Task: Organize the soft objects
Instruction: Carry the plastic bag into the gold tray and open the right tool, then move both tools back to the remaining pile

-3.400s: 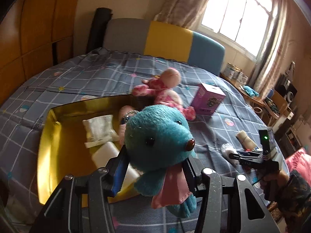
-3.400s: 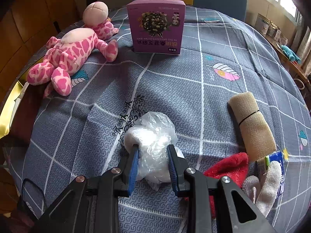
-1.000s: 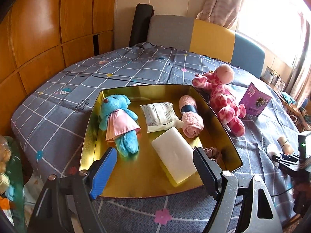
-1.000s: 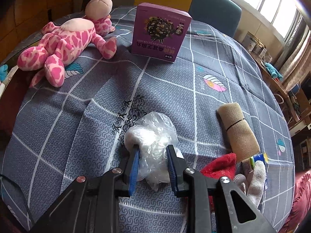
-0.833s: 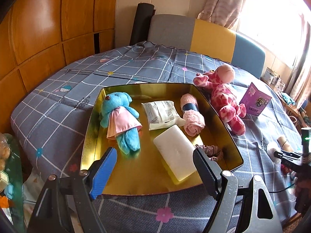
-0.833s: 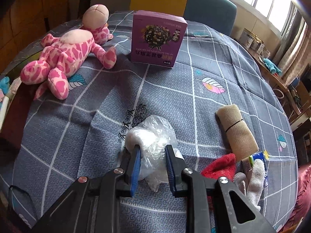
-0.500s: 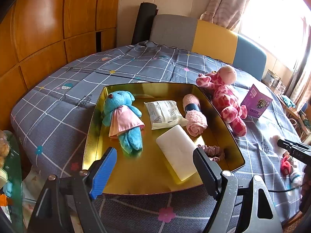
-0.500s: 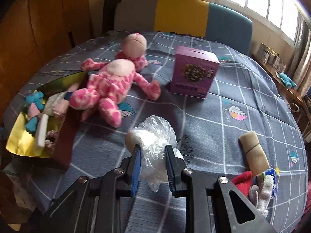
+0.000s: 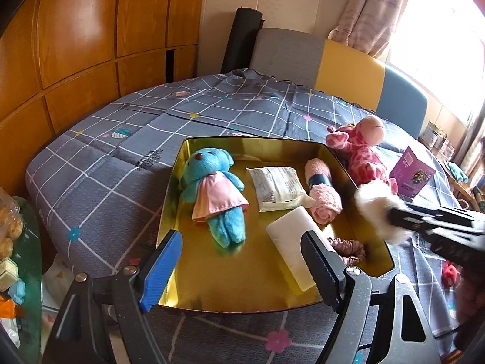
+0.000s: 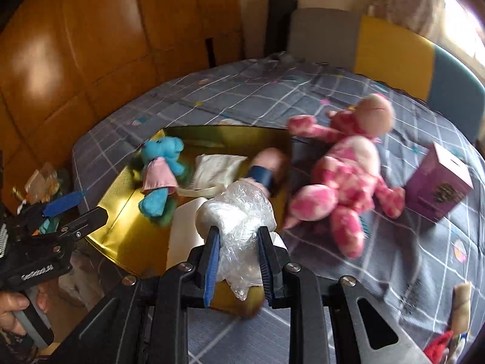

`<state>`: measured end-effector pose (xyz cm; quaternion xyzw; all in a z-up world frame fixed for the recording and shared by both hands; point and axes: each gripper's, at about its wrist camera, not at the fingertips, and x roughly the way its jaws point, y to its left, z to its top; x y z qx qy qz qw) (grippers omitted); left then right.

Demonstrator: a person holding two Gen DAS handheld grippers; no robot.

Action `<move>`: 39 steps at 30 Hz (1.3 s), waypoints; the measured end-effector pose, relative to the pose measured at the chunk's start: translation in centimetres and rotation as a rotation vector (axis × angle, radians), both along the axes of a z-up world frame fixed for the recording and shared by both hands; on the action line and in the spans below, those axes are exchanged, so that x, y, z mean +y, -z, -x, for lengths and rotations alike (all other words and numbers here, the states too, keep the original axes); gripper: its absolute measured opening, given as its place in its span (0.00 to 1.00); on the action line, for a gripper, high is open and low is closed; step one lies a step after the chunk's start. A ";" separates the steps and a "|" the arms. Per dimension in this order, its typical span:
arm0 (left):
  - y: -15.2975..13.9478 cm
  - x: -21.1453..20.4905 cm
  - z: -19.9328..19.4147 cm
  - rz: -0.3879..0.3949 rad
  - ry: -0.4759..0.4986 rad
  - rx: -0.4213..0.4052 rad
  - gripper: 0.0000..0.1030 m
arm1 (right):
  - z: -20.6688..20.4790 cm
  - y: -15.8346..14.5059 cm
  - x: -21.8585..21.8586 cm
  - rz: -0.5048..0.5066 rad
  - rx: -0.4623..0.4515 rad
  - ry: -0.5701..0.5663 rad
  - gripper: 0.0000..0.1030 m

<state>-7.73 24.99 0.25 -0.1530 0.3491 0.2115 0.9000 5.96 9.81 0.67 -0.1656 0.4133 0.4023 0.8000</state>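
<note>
A gold tray (image 9: 372,239) (image 10: 121,182) holds a blue teddy in a pink dress (image 9: 212,194) (image 10: 157,176), a white packet (image 9: 277,186), a rolled pink towel (image 9: 322,195), a white foam block (image 9: 291,242) and a hair tie (image 9: 345,247). My right gripper (image 10: 238,253) is shut on a white plastic-wrapped bundle (image 10: 239,221) and holds it above the tray's near right corner; it shows blurred in the left wrist view (image 9: 380,212). My left gripper (image 9: 239,265) is open and empty, in front of the tray's near edge.
A pink spotted plush (image 9: 360,151) (image 10: 342,170) lies on the grey quilt right of the tray, with a purple box (image 9: 413,176) (image 10: 439,188) beyond it. A beige roll (image 10: 460,303) and red cloth (image 9: 450,274) lie at the far right. A glass side table (image 9: 21,257) stands at left.
My right gripper lifted the plastic-wrapped bundle off the quilt and carried it left, over the tray. My left gripper let go of the blue teddy in the tray earlier and stays open.
</note>
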 end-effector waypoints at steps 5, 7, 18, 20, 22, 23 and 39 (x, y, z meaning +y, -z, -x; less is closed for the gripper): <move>0.1 0.4 0.1 0.000 -0.010 0.004 0.79 | -0.4 3.4 3.4 0.134 -0.020 -0.020 0.23; 0.2 0.5 0.1 0.003 -0.009 0.005 0.79 | -0.6 4.5 4.0 0.176 -0.029 -0.024 0.23; 0.7 0.2 -0.2 0.011 0.005 0.019 0.79 | -0.9 4.7 2.9 0.132 -0.015 0.000 0.38; 0.6 0.1 -0.2 0.011 0.008 0.017 0.79 | -0.8 4.4 2.6 0.116 -0.014 0.010 0.40; 0.5 0.0 -0.2 0.007 0.011 0.014 0.79 | -0.7 4.2 2.2 0.104 -0.015 0.021 0.40; 0.4 -0.1 -0.2 0.007 0.012 0.013 0.79 | -0.7 4.0 2.0 0.098 -0.016 0.028 0.40; -0.6 -1.2 0.0 -0.011 0.039 -0.002 0.79 | 0.4 1.5 -2.7 0.009 -0.032 0.108 0.41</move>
